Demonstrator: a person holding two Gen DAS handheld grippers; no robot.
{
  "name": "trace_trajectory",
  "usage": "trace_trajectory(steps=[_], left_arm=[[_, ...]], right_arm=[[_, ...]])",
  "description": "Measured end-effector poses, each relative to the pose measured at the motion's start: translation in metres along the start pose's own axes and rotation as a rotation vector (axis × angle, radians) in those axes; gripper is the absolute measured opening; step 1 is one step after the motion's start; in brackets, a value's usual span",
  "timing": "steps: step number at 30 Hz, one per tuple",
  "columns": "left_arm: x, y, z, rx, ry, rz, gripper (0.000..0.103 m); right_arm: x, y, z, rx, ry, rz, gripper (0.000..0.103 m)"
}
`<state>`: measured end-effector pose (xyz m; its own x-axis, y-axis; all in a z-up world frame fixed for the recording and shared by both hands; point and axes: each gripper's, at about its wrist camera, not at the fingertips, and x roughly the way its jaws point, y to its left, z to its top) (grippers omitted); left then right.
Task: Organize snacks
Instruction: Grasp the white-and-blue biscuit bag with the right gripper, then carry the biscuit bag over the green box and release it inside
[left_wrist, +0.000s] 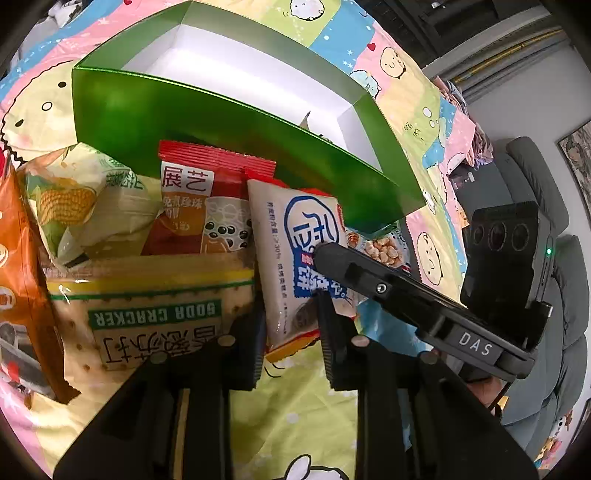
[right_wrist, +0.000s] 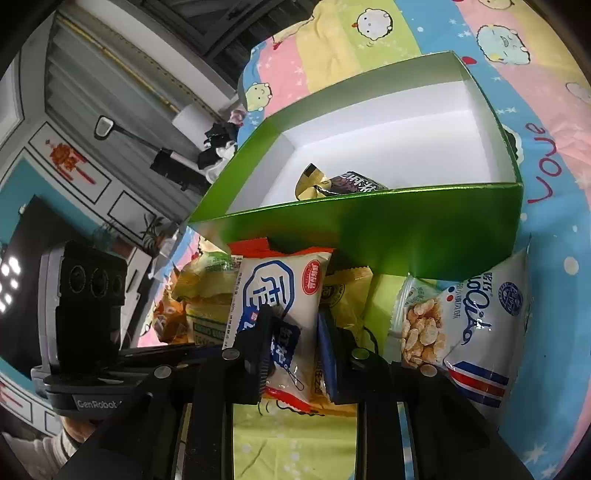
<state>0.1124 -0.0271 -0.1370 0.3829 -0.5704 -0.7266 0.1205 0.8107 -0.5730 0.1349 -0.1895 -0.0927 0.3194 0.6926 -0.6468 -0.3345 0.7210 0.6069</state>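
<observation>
Two grippers: both at one white snack packet (right_wrist: 280, 295), bedsheet (left_wrist: 295, 417) underneath.
Right gripper (right_wrist: 295, 354): fingers narrow, straddling the packet's lower half; whether they pinch it, cannot tell.
Left gripper (left_wrist: 291, 332): fingers open, packet's bottom corner between them, contact unclear.
Green box (left_wrist: 207, 140): open top, near wall just behind the snack pile; one dark packet (right_wrist: 354, 184) inside, floor mostly bare.
Left flank: soda cracker pack (left_wrist: 155, 314) touching the packet's edge.
Right flank: peanut bag (right_wrist: 465, 317) against the box wall, bare sheet between.

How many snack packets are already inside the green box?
1: a dark packet with a gold end lies by the green box's near wall. That wall may hide others.
</observation>
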Motion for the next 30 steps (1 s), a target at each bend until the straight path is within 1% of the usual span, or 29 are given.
trace_trajectory(steps=[4, 9, 18, 23, 30], left_arm=[[-0.004, -0.008, -0.002, 0.047, -0.016, 0.023, 0.024], [-0.014, -0.018, -0.006, 0.075, -0.039, 0.007, 0.022], [-0.044, -0.034, -0.018, 0.136, -0.087, -0.015, 0.022], [-0.056, -0.045, -0.017, 0.165, -0.115, -0.023, 0.022], [-0.066, -0.053, -0.013, 0.196, -0.140, -0.024, 0.022]], right_arm=[[-0.004, 0.008, -0.004, -0.025, -0.032, -0.013, 0.023], [-0.018, 0.010, -0.009, -0.006, -0.073, 0.018, 0.022], [-0.052, 0.036, -0.016, -0.042, -0.146, 0.019, 0.022], [-0.066, 0.050, -0.014, -0.070, -0.177, 0.010, 0.022], [-0.072, 0.060, -0.006, -0.100, -0.204, 0.005, 0.022]])
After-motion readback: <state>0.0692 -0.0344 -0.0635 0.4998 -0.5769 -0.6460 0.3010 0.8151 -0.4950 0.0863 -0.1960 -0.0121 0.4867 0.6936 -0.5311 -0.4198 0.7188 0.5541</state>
